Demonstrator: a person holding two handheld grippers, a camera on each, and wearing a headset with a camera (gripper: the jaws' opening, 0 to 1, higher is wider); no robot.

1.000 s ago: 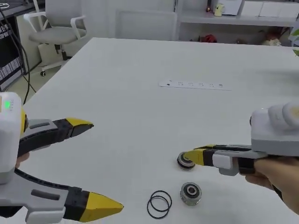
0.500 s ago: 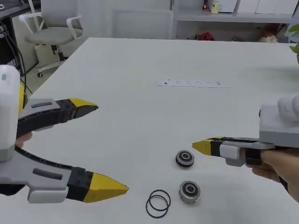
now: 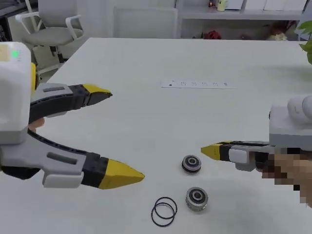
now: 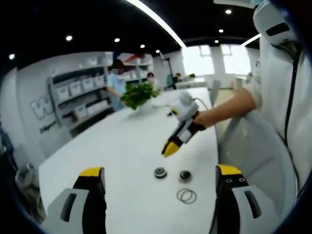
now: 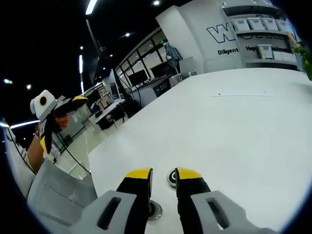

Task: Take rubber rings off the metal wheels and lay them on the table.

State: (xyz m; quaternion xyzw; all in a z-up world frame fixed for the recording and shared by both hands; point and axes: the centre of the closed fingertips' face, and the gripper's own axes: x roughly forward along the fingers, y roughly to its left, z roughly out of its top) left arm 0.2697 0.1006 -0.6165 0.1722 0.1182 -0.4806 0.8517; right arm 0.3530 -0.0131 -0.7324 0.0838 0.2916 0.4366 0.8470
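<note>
Backed away from the farther small metal wheel (image 3: 191, 164), the right gripper (image 3: 207, 151) hovers just beside it, jaws nearly shut and empty, while the left gripper (image 3: 124, 134) gapes wide; two thin black rubber rings (image 3: 164, 211) lie on the white worktop (image 3: 146, 63) by the nearer wheel (image 3: 197, 199), so the dark-rimmed farther one probably remains.
</note>
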